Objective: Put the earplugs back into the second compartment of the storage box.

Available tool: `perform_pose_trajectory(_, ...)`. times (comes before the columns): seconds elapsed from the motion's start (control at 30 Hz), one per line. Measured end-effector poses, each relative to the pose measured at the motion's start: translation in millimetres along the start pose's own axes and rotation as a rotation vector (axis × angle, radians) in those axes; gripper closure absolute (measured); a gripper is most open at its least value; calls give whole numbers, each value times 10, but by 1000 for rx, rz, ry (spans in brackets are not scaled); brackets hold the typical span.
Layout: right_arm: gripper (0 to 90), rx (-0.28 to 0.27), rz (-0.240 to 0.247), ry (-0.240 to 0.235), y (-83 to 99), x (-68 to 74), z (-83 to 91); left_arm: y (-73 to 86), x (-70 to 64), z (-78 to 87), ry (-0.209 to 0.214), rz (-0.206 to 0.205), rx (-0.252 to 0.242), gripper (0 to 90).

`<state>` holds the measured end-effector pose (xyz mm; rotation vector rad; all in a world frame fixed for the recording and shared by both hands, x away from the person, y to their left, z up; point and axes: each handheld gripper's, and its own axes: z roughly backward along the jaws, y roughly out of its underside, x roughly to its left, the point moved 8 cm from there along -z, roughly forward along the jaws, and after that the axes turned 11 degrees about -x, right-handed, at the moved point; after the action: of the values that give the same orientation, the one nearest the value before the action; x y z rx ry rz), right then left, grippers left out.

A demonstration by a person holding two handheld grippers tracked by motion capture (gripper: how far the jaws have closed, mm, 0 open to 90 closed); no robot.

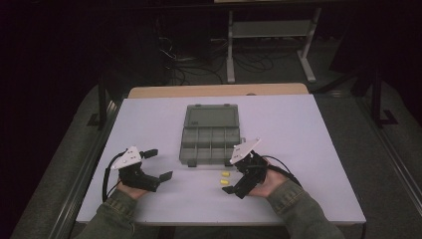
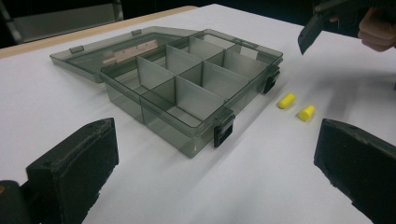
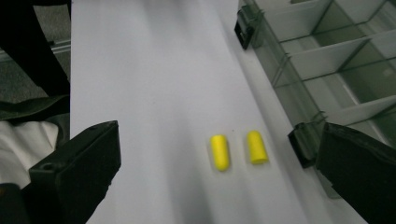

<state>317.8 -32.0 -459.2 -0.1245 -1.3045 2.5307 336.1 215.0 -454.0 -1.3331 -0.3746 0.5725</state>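
**Two yellow foam earplugs lying just ahead of the open right claw**

The white bench [image 1: 298, 149] is shown from above, with a smoke-grey compartment box [image 1: 211, 144] set near its middle; the lid is folded flat on the far side, and the divided tray, seen to be bare in the compartments that can be made out, faces the person. Two black latches hang from its near wall.

The left claw [image 1: 158, 163] is held at the person's left of the box, well apart from the earplugs, with its jaws spread wide and nothing between them. The right claw [image 1: 228, 175] is held near the box's near right corner, likewise spread wide and empty.

The two earplugs are found on the bare bench just in front of the box's near wall, apart from each other and from the box: the farther earplug [image 1: 225, 174] and the nearer earplug [image 1: 224, 182]. In the right gripper view both are seen between the jaws, one [image 3: 219, 152] toward the middle of the gap and the other [image 3: 257, 147] closer to the box side. Their long axes are judged to run roughly along the claw's line of sight, so that either could be closed upon across its short width. In the left gripper view they appear [image 2: 286, 101] [image 2: 306, 112] beyond the box's corner, off to one side. The right claw is clearly the nearer, and the pick-up is judged to fall to it, with a short advance forward and down.
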Motion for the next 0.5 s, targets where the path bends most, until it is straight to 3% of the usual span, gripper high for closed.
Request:
perform_pose_trajectory(0.13,2,17,19,5,28,31,-57,4,-6,-2,1,0,4,0)
perform_pose_trajectory(0.33,97,39,30,-19,63,66,-133,5,-5,-3,0,0,5,0)
perform_pose_trajectory(0.5,171,70,1,-26,96,42,-213,7,-6,-3,0,-1,7,0)
